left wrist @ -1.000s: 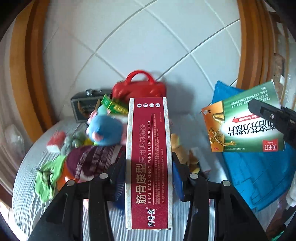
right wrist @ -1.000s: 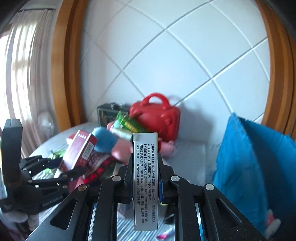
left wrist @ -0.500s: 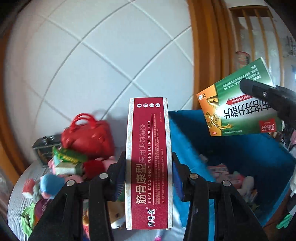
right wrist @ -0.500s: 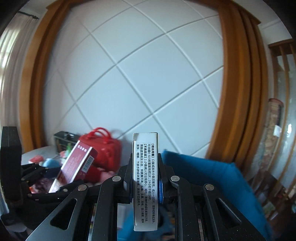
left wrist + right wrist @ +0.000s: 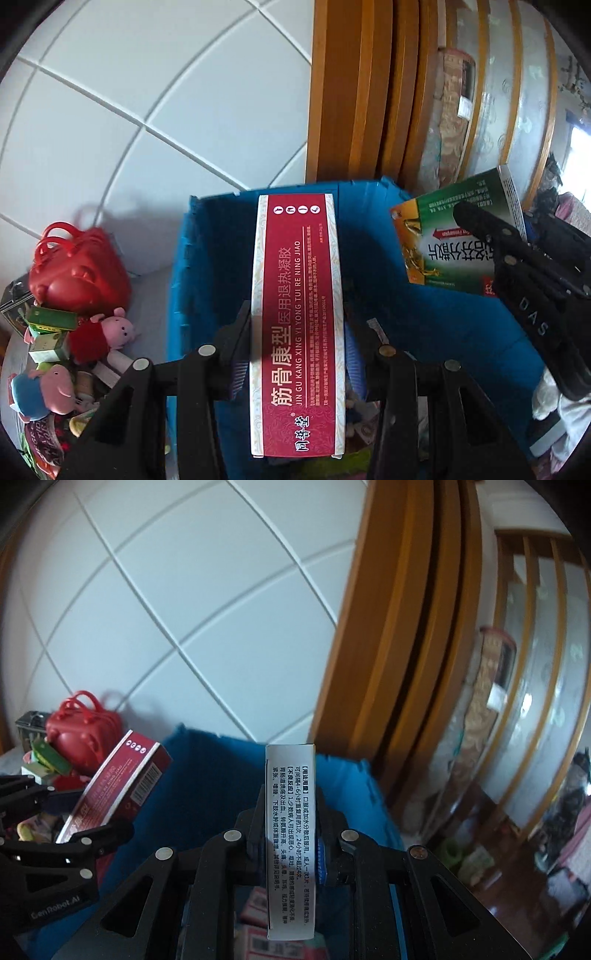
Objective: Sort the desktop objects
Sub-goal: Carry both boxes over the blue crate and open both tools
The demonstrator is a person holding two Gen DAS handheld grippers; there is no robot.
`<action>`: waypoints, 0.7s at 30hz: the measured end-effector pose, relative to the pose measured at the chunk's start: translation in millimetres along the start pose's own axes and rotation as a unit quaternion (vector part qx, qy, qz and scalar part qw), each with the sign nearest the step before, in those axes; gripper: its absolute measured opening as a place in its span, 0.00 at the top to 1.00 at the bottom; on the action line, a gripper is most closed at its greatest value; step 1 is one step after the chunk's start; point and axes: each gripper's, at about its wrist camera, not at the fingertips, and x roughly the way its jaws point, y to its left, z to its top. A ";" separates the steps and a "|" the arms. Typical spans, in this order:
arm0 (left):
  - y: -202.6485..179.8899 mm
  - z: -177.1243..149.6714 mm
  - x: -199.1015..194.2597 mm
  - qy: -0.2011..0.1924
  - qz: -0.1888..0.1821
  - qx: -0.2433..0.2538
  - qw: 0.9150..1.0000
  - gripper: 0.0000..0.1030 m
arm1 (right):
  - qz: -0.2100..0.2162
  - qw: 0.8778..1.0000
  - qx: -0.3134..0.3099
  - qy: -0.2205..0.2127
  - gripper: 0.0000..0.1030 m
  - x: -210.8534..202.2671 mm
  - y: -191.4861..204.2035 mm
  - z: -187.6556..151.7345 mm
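Observation:
My left gripper [image 5: 297, 332] is shut on a long red medicine box [image 5: 297, 325], held over the open blue fabric bin [image 5: 207, 236]. My right gripper [image 5: 290, 812] is shut on a green and white medicine box [image 5: 290, 834], seen edge-on with its white printed side up. In the left wrist view that green box [image 5: 432, 240] hangs at the right above the bin, with the right gripper's black fingers [image 5: 480, 225] across it. The right wrist view shows the red box [image 5: 118, 779] at the left, over the bin's [image 5: 210, 771] near edge. Several small boxes lie at the bin's bottom.
Left of the bin lies a heap: a red toy handbag [image 5: 77, 266], a pink pig plush [image 5: 118, 328], a blue-clad pig plush [image 5: 40, 391], small green boxes [image 5: 51, 317] and a dark tin [image 5: 29, 723]. A white tiled wall and a wooden door frame [image 5: 354, 88] stand behind.
Both grippers swung right with their boxes, from over the toy heap to above the blue bin. The bin now fills the lower middle of both views; the heap slid left.

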 end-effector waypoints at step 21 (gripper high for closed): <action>-30.9 -8.9 38.2 0.020 0.026 0.053 0.998 0.39 | -0.033 0.996 0.000 0.086 0.78 45.9 -17.9 -27.4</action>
